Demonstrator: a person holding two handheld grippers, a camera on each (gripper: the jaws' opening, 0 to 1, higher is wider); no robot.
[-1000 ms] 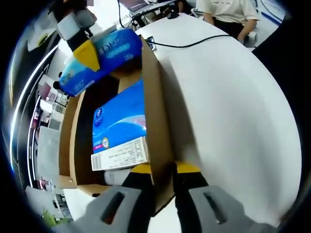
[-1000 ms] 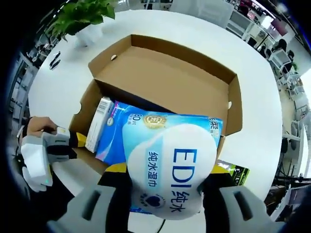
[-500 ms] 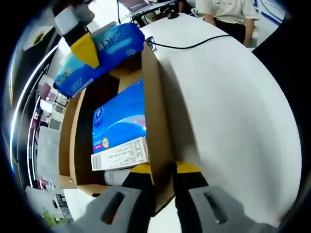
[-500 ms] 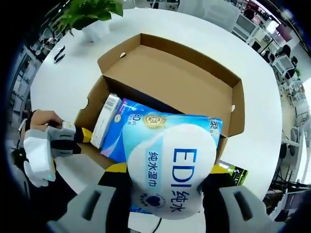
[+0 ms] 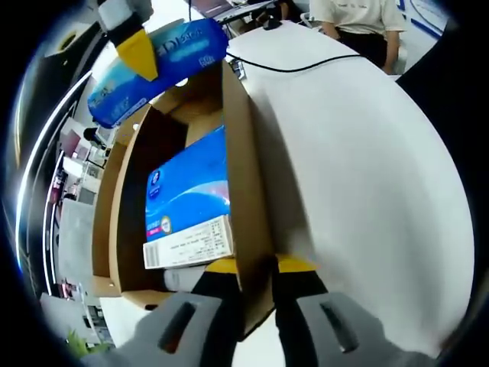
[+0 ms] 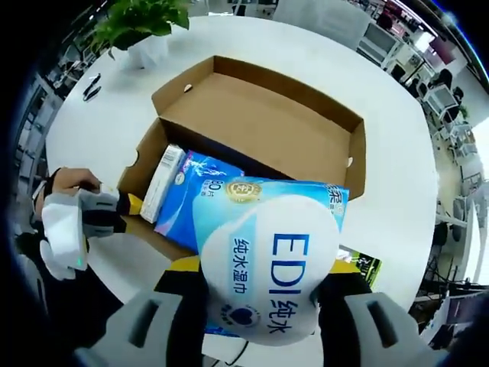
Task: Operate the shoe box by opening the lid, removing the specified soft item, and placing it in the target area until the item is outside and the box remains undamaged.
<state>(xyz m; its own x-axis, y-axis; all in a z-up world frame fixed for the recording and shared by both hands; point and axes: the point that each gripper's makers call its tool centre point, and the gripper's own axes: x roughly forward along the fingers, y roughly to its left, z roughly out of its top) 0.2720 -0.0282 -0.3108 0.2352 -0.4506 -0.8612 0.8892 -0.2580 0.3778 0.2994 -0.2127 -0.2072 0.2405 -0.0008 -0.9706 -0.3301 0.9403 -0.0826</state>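
While our left gripper (image 5: 256, 267) pinches the box (image 5: 243, 191) wall to steady it, our right gripper (image 6: 263, 267) holds the wipes pack (image 6: 267, 267) above the open box, its length along the jaws, with bare desk (image 6: 390, 153) alongside as the likely target.

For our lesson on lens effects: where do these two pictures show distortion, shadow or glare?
Left gripper view: the white table bulges into a curve, and the shoe box casts a soft shadow on it. Right gripper view: the wipes pack looms oversized; bright glare washes the table's far edge.
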